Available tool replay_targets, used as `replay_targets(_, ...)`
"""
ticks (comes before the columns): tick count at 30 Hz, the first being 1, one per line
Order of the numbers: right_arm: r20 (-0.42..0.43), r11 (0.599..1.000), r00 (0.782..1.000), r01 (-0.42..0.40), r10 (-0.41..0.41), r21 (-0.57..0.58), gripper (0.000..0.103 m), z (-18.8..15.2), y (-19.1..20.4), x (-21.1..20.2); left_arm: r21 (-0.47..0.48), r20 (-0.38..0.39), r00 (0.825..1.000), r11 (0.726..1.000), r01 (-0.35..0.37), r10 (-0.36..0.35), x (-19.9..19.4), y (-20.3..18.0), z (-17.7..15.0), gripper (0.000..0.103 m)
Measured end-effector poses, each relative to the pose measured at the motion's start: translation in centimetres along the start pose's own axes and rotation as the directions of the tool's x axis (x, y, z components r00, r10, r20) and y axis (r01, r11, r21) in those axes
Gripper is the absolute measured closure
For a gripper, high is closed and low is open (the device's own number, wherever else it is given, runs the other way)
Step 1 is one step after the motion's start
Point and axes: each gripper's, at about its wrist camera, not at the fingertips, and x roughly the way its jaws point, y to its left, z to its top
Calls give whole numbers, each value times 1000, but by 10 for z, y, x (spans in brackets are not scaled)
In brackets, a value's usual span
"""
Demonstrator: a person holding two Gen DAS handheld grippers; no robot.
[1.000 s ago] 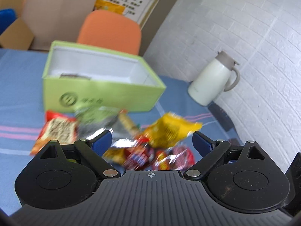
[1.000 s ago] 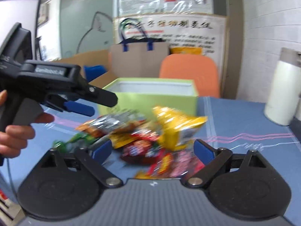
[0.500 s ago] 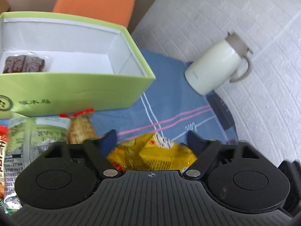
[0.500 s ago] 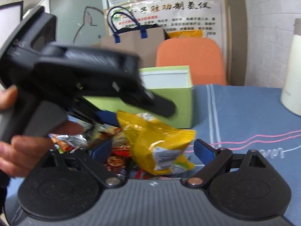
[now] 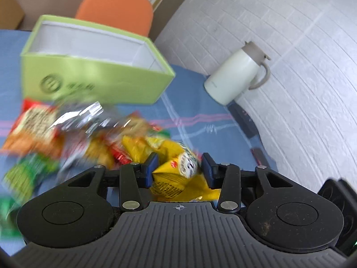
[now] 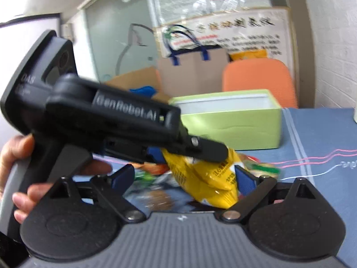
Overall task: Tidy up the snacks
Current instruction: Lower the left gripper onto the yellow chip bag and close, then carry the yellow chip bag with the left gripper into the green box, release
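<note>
My left gripper [image 5: 179, 167] has its blue pads on either side of a yellow snack bag [image 5: 171, 156], and its jaws are closing on it. In the right wrist view the left gripper [image 6: 185, 154] carries the yellow snack bag [image 6: 209, 178] hanging above the blurred pile of snack packets [image 6: 156, 178]. The other packets [image 5: 55, 129] lie on the blue cloth in front of the green box [image 5: 93, 84]. My right gripper [image 6: 185, 178] stands open just behind the hanging bag and grips nothing.
The green box [image 6: 234, 129] is open-topped with a white inside. A white jug [image 5: 234, 76] stands by the brick wall at the right. An orange chair [image 5: 116, 11] is behind the table. A person's hand [image 6: 20, 147] holds the left gripper's handle.
The left jaws have narrowed from wide apart to gripping the yellow bag. The left gripper pulled back from the box, and the bag now hangs from it above the pile.
</note>
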Motion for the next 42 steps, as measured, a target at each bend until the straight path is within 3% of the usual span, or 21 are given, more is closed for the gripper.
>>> replay_targets(5, -86, 997, 993, -80, 79, -6, 9, -34, 39, -4, -81, 32, 998, 995, -52, 55, -41, 28, -54, 76)
replay_targets(10, -119, 996, 991, -65, 57, -64, 9, -57, 57, -31, -111, -8, 996, 990, -87, 87, -52, 47, -86, 63)
replay_targets(14, -72, 1000, 997, -24, 23, -15, 9, -61, 52, -54, -136, 27, 997, 988, -74, 78, -66, 52, -90, 51)
replay_targets(20, -99, 1000, 995, 4, -2, 23, 9, -57, 40, -34, -122, 24, 997, 990, -68, 72, -57, 46, -79, 45)
replay_targets(26, -146, 999, 989, -1, 9, 53, 9, -62, 32, -13, -106, -32, 997, 992, -68, 65, -35, 47, -81, 49)
replay_targets(30, -161, 998, 987, -16, 26, 63, 9, -71, 29, -8, -157, -72, 997, 987, -26, 15, -25, 58, -87, 55)
replay_targets(38, -162, 999, 987, -9, 17, 54, 9, -67, 26, 5, -119, -53, 998, 992, -51, 45, -27, 56, -78, 50)
replay_targets(42, -160, 1000, 987, -8, 10, 10, 9, -71, 33, 9, -113, -61, 998, 993, -38, 32, -20, 56, -80, 53)
